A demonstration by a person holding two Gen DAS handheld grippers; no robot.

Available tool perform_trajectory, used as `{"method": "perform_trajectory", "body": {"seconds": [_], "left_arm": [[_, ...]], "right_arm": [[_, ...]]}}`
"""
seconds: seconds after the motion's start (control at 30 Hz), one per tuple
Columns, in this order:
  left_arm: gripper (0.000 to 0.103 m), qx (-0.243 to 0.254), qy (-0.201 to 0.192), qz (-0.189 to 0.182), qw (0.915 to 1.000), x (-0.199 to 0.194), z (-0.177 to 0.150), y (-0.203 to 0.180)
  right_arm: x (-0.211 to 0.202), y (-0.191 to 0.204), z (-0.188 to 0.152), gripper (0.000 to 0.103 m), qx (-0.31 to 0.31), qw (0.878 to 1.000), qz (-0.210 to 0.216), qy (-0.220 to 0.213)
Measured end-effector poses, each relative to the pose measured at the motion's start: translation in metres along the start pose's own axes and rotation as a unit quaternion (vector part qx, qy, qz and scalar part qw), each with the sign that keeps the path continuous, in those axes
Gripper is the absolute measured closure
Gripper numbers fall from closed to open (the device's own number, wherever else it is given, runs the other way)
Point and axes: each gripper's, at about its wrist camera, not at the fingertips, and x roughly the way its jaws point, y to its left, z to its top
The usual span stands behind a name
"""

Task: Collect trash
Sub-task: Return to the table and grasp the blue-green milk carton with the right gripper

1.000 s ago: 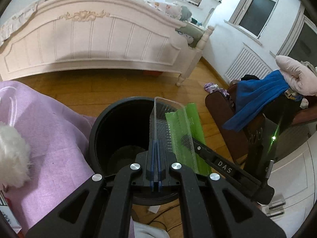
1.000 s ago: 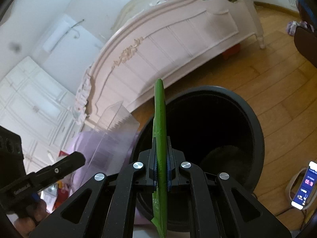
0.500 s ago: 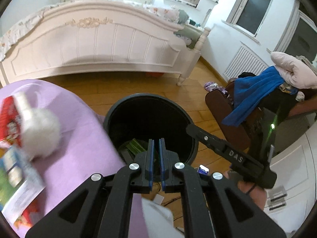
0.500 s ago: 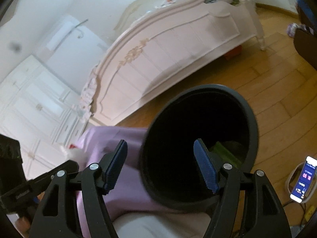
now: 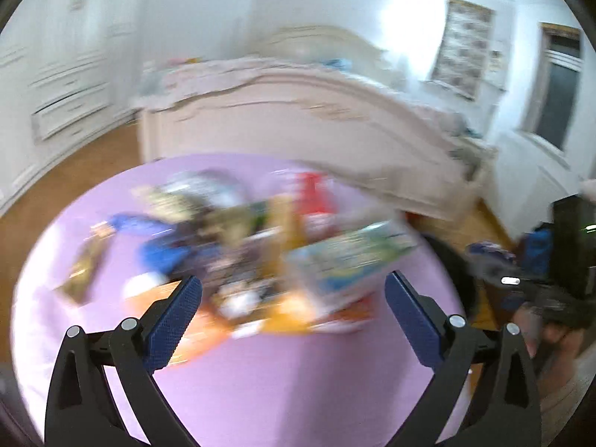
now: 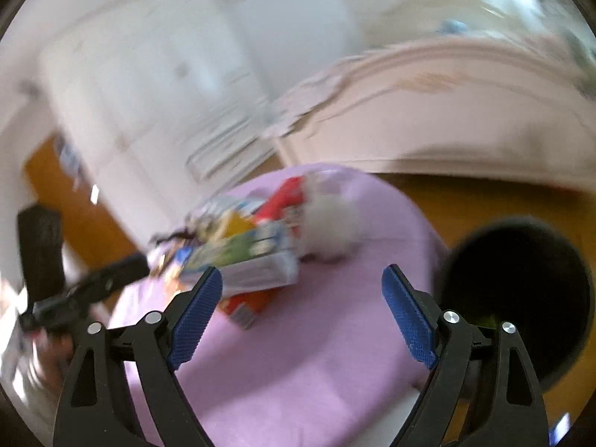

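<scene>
Trash (image 5: 268,246) lies heaped on the lilac-covered table (image 5: 290,383), a blurred jumble of wrappers and cartons, with a flat printed box (image 5: 350,264) at its right edge. Seen from the right wrist, a white fluffy ball (image 6: 331,223) sits at the heap's edge nearest the black bin (image 6: 521,298), which stands just beside the table.

Both tools have just been opening and nothing is between either pair of jaws. The left gripper (image 5: 294,305) is spread wide above the near edge of the heap; the right gripper (image 6: 301,301) is equally wide, its gap framing bare cloth between the heap and the bin.

The step in hand looks like reaching for the next pieces. Both views are smeared, so it would pay to let the hands settle before committing to a target. Picking from the heap's outer edge, such as the printed box or the ball, seems safer than digging into the middle, where a closing jaw could scatter loose wrappers. Flat cartons probably want a grip across a thin edge. Giving the grippers separate sides of the heap would keep them from crossing.
</scene>
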Motion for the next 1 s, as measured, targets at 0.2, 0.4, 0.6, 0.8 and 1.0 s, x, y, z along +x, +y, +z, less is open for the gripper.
{"method": "perform_trajectory", "body": {"seconds": [0.2,0.4,0.6,0.8,1.0], "left_arm": [[0.005,-0.065,0.067,0.042,0.9948,0.017,-0.012,0.077],[0.005,-0.06,0.094,0.024,0.9935,0.034,-0.025,0.076],[0.005,-0.058,0.118,0.027,0.991,0.053,-0.033,0.081],[0.029,-0.059,0.106,0.023,0.9924,0.06,-0.028,0.092],[0.062,-0.085,0.093,0.006,0.9919,0.056,-0.025,0.108]], "right_arm": [[0.04,0.066,0.025,0.007,-0.245,0.966,-0.017,0.082],[0.089,0.098,0.029,0.007,-0.397,0.901,-0.005,0.173],[0.125,0.108,0.026,0.008,-0.454,0.86,0.003,0.234],[0.131,0.112,0.02,0.04,-0.449,0.863,-0.001,0.234],[0.108,0.113,0.027,0.046,-0.375,0.906,0.013,0.193]]}}
